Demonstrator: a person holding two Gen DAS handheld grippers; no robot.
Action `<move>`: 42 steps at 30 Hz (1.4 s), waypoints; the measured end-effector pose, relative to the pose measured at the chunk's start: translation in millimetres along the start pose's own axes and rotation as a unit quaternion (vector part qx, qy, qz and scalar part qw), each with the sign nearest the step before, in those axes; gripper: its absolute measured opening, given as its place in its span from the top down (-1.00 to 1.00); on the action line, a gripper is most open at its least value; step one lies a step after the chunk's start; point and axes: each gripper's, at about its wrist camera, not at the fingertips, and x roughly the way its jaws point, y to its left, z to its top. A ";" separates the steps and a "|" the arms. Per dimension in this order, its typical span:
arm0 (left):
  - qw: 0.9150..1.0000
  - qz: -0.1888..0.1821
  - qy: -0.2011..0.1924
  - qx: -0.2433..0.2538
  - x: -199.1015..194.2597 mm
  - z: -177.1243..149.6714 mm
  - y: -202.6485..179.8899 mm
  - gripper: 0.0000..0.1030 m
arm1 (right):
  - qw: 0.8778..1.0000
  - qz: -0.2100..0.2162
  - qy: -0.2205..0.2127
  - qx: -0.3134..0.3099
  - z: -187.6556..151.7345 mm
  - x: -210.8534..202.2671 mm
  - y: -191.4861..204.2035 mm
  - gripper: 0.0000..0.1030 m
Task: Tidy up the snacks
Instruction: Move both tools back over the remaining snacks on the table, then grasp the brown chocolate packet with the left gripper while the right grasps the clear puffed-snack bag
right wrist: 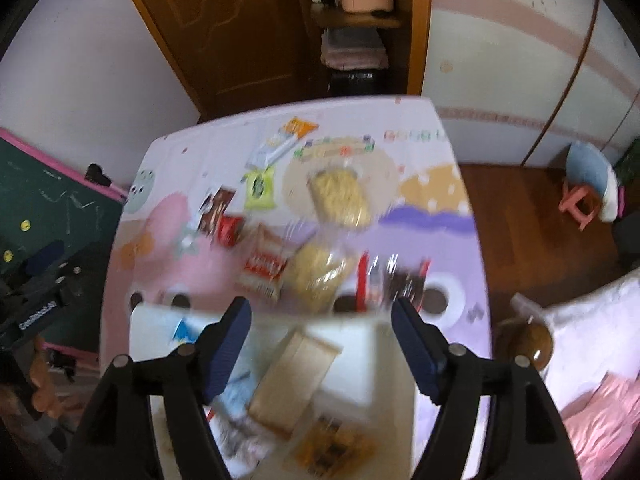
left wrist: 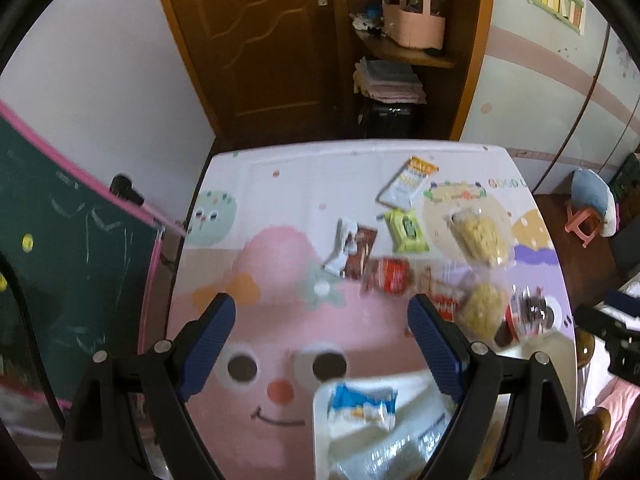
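Note:
Several snack packs lie on a cartoon-print table (left wrist: 280,320): a white and orange pouch (left wrist: 410,186), a green pack (left wrist: 407,230), a dark brown pack (left wrist: 356,256), a red pack (left wrist: 390,276), two clear bags of yellow snacks (left wrist: 478,236) and a red-and-black pack (left wrist: 528,312). A white bin (left wrist: 320,420) at the near edge holds a blue and white pack (left wrist: 360,404). My left gripper (left wrist: 322,344) is open and empty above the table. My right gripper (right wrist: 322,344) is open and empty above the bin (right wrist: 352,364), which holds a tan pack (right wrist: 296,376) and an orange pack (right wrist: 332,448).
A green chalkboard (left wrist: 60,260) with a pink frame stands left of the table. A wooden door (left wrist: 260,40) and shelves (left wrist: 404,56) are behind it. A pink stool (left wrist: 584,220) stands on the wooden floor at right. A bed with pink cloth (right wrist: 600,400) is at near right.

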 end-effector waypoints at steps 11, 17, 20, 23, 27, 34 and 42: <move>0.999 -0.028 0.013 0.013 63.7 71.1 -3.7 -0.69 | 0.999 -0.018 -0.011 -0.047 87.9 47.3 -3.3 -0.59; 0.995 -0.056 0.075 0.030 137.4 78.2 -13.1 -0.69 | 0.999 0.005 0.033 -0.041 112.1 104.6 -12.6 -0.59; 0.991 -0.062 0.113 0.031 174.3 74.2 -16.7 -0.69 | 0.998 0.001 0.053 -0.044 115.7 132.5 -14.5 -0.59; 0.987 -0.070 0.141 0.026 202.5 68.7 -18.4 -0.69 | 0.996 0.001 0.079 -0.042 116.7 158.7 -18.3 -0.59; 0.983 -0.074 0.167 0.034 229.6 63.0 -22.9 -0.69 | 0.994 -0.001 0.104 -0.040 112.5 183.7 -21.3 -0.60; 0.978 -0.078 0.185 0.047 247.9 56.7 -30.9 -0.65 | 0.990 -0.014 0.127 -0.057 106.8 204.4 -16.8 -0.60; 0.973 -0.074 0.209 0.056 262.9 47.7 -45.7 -0.21 | 0.987 -0.016 0.146 -0.064 106.9 217.3 -14.0 -0.60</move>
